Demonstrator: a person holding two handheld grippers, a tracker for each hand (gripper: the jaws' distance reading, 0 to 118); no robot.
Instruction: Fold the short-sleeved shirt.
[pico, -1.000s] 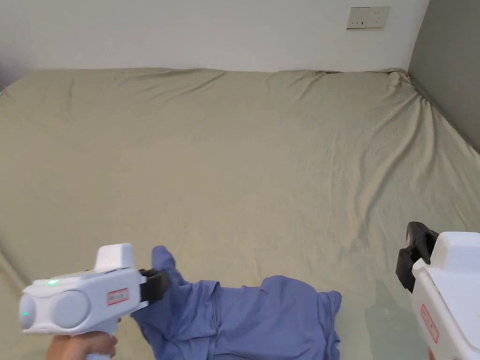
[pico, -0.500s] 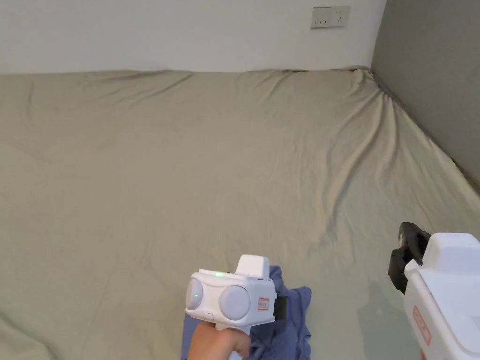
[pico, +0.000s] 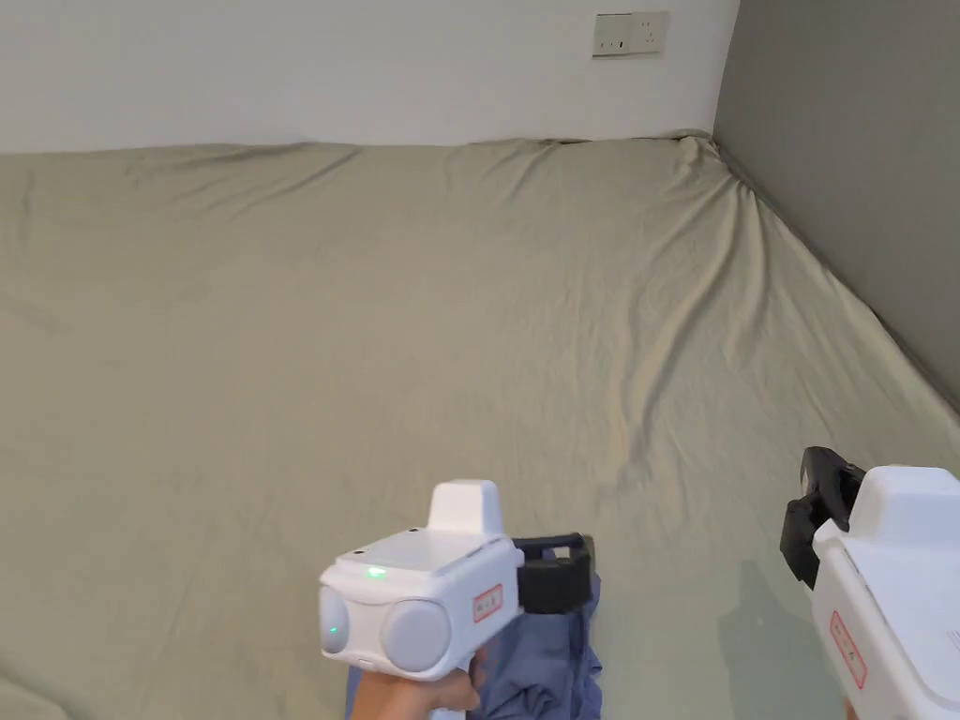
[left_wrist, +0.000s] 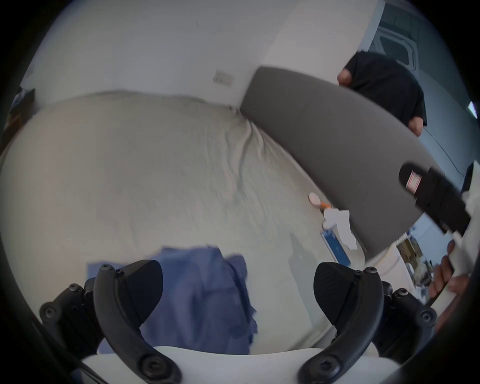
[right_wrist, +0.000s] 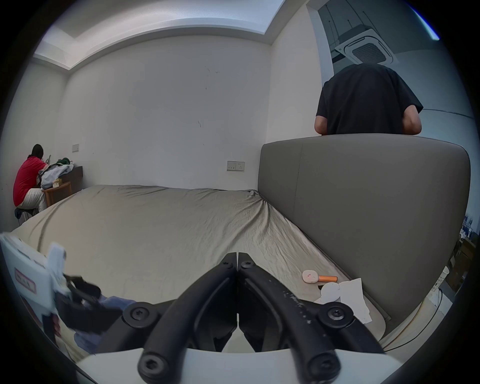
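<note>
The blue short-sleeved shirt (pico: 548, 661) lies bunched at the near edge of the olive bed sheet (pico: 375, 328), partly hidden under my left gripper and hand. My left gripper (pico: 567, 567) hovers just over the shirt's top edge. In the left gripper view the left gripper (left_wrist: 239, 288) has its jaws wide apart, with the shirt (left_wrist: 202, 298) below and between them, not pinched. My right gripper (pico: 823, 497) is held off to the right, apart from the shirt. In its own view the right gripper (right_wrist: 237, 256) is shut on nothing.
A grey headboard (right_wrist: 363, 207) walls the bed's right side. A pink and orange gadget (right_wrist: 318, 277) and white papers (right_wrist: 348, 296) lie beside it. One person (right_wrist: 363, 104) stands behind it; another (right_wrist: 26, 181) sits far left. The sheet beyond the shirt is bare.
The left gripper swept rightward with the shirt's left end, so the spread shirt is now a compact bunch, and its jaws now stand open. The head camera turned right; the right gripper stayed.
</note>
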